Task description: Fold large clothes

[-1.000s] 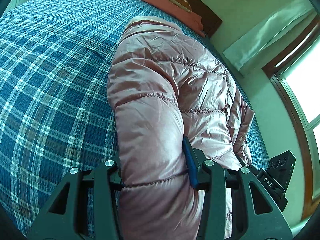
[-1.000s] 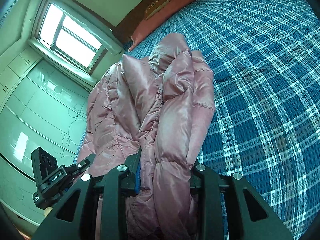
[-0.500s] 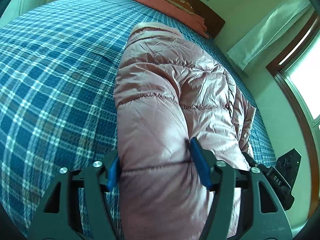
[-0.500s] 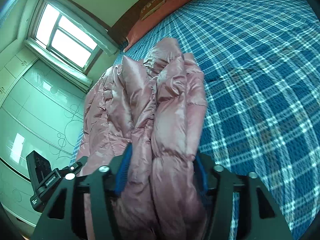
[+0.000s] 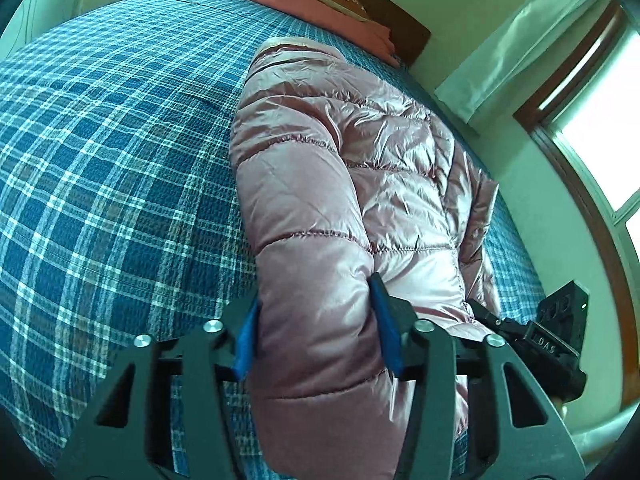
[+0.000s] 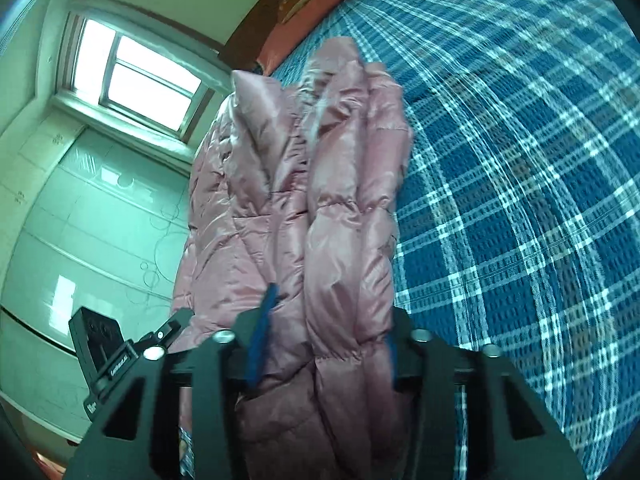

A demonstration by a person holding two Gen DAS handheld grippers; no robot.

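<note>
Pink puffer jacket (image 5: pixel 344 184) lay along bed (image 5: pixel 120 168) edge; left gripper (image 5: pixel 316 336) and right gripper (image 6: pixel 324 348) each pinched slick padded folds. Fabric risked slipping free, bundle sliding off.

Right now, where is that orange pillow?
In the left wrist view, the orange pillow lies at the bed's far end against the dark headboard, beyond the pink jacket.

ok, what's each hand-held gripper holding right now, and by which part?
Both grip the pink puffer jacket. The left hand-held gripper pinches a padded fold at its near end; the right hand-held gripper clamps bunched layers there too. Which part exactly cannot be told.
</note>
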